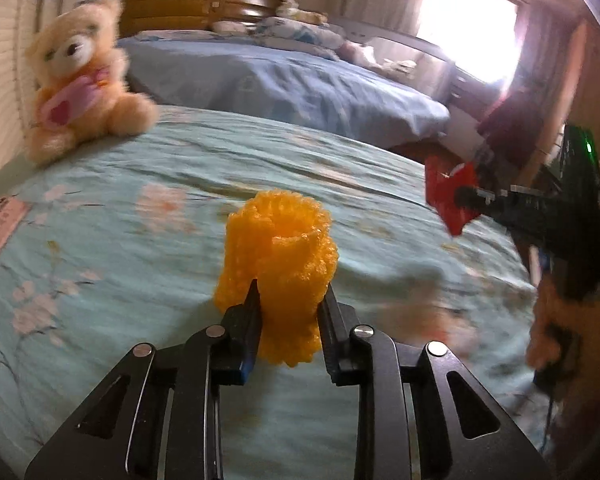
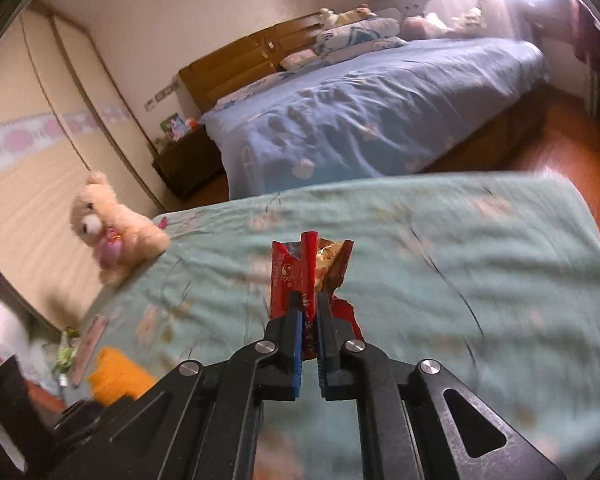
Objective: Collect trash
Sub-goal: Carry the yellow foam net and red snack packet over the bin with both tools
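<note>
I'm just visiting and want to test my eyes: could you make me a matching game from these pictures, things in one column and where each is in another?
Things:
1. orange foam net
2. red snack wrapper
3. teddy bear
4. pillows

Places:
A. at the head of the blue bed
B. between the left gripper's jaws
C. sitting at the green bedspread's edge
D. between the right gripper's jaws

Pairs: 1-B, 2-D, 3-C, 4-A

Left tongs clamped on orange foam net — teddy bear upright on green floral bedspread.
</note>
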The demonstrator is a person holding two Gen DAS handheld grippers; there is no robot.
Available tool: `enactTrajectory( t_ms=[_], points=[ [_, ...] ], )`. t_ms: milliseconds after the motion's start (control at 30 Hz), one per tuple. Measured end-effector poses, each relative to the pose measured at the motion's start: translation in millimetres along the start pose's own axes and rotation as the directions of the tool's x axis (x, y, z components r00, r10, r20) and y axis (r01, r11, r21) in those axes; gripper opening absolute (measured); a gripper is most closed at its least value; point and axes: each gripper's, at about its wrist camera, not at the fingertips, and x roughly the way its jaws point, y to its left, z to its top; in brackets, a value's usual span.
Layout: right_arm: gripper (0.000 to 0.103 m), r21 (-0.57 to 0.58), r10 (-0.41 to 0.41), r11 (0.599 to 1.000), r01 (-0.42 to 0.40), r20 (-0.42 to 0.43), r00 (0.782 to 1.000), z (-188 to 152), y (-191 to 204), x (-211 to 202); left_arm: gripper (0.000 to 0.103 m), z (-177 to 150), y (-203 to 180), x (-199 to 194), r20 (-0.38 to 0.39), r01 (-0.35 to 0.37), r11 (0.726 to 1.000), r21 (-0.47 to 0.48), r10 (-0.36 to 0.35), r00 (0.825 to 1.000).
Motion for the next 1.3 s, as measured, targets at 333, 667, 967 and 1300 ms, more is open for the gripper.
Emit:
enactTrajectory(
  t_ms=[333,667,967,1300],
  points=[
    [0.005,0.164,-0.080,0.984,0.068,0.064,0.995,-65,-61,-99,0.024,-20,-104,-6,-0.065,0.170,0.973,0.154,-0.161,0.985],
    [0.005,0.279,-0.195,0.948,0.153,0.131,0.972,-110,-108,-176,0.024,-44,-182,-9,-0.145,0.292,0.923,0.251,-0.262,0.954],
    [0.005,0.359,-0.295,0.905,0.226,0.150,0.944,-137,-146,-218,0.024,-60,-231,-18,-0.182,0.353,0.881,0.316,-0.309,0.934],
    [0.005,0.421,-0.374,0.864,0.276,0.170,0.912,-149,-178,-249,0.024,-67,-273,-21,-0.211,0.407,0.829,0.382,-0.351,0.912]
  ],
)
